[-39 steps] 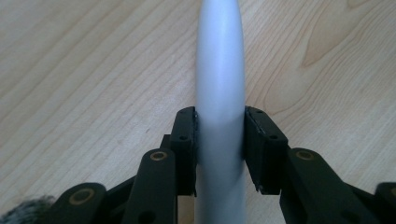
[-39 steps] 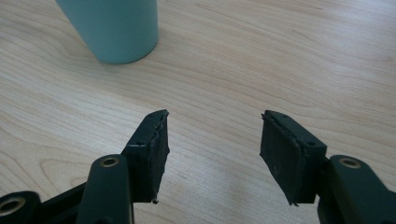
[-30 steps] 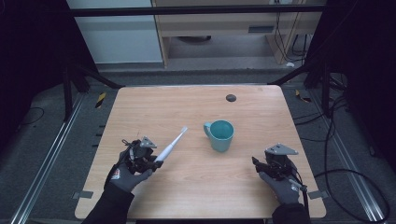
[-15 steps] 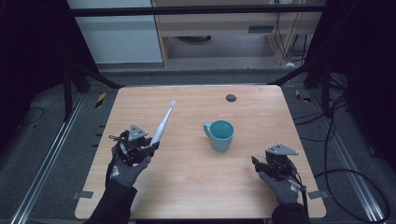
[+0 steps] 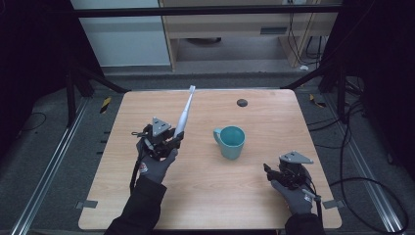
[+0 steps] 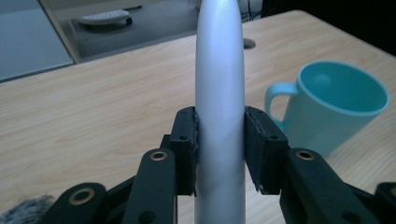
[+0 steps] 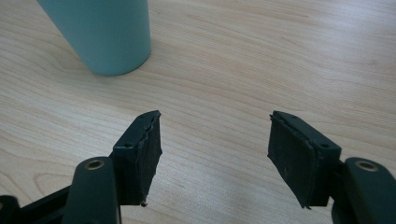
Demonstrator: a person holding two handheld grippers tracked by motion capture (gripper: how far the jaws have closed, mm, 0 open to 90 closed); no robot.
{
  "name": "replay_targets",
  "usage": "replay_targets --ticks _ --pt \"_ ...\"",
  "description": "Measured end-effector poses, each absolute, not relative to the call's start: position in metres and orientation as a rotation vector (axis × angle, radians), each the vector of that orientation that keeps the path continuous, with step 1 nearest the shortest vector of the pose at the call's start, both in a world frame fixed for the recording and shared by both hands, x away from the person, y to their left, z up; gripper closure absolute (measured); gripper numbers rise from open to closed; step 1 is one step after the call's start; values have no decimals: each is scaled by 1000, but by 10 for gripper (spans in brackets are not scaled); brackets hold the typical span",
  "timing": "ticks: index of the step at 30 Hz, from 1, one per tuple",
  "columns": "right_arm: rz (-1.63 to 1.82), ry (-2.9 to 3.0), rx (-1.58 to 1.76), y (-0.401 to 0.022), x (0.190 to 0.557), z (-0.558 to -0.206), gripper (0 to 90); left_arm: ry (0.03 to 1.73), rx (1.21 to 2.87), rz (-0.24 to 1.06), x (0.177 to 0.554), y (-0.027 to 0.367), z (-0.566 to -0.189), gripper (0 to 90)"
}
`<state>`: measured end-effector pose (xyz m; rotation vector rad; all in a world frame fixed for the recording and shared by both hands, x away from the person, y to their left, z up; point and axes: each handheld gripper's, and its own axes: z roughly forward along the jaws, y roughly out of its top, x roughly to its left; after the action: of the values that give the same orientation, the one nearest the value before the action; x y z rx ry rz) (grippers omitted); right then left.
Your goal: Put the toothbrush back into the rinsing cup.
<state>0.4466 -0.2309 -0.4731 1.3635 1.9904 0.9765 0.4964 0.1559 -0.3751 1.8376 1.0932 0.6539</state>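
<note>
My left gripper (image 5: 173, 141) is shut on the handle of a white electric toothbrush (image 5: 184, 113), which slants up and away over the left half of the wooden table (image 5: 254, 205). Its pads press both sides of the pale handle (image 6: 219, 116) in the left gripper view. A teal mug (image 5: 231, 141) stands upright at the table's middle, handle to the left; it is to the right of the brush (image 6: 336, 102). My right gripper (image 5: 268, 171) rests near the front right edge, open; its jaws have just been opening with nothing between them (image 7: 215, 154). The mug's base (image 7: 105, 32) lies ahead of it.
A small dark round hole (image 5: 242, 103) sits in the tabletop behind the mug. Metal rails and cables run along the floor on both sides of the table. A cabinet and shelf stand beyond the far edge.
My left hand has lifted and moved away from me with the toothbrush, whose head has swung from pointing right to pointing far and up. The right hand stayed put.
</note>
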Motion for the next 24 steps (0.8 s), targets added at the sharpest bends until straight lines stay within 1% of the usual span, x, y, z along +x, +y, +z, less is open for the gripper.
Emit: replay_targets --ticks 13,24 --pt "981 1981 1363 -232 447 -473 340 1045 1735 655 518 102 -367 659" --pt "989 1969 1353 -232 447 -473 340 1014 1655 627 528 76 -357 659"
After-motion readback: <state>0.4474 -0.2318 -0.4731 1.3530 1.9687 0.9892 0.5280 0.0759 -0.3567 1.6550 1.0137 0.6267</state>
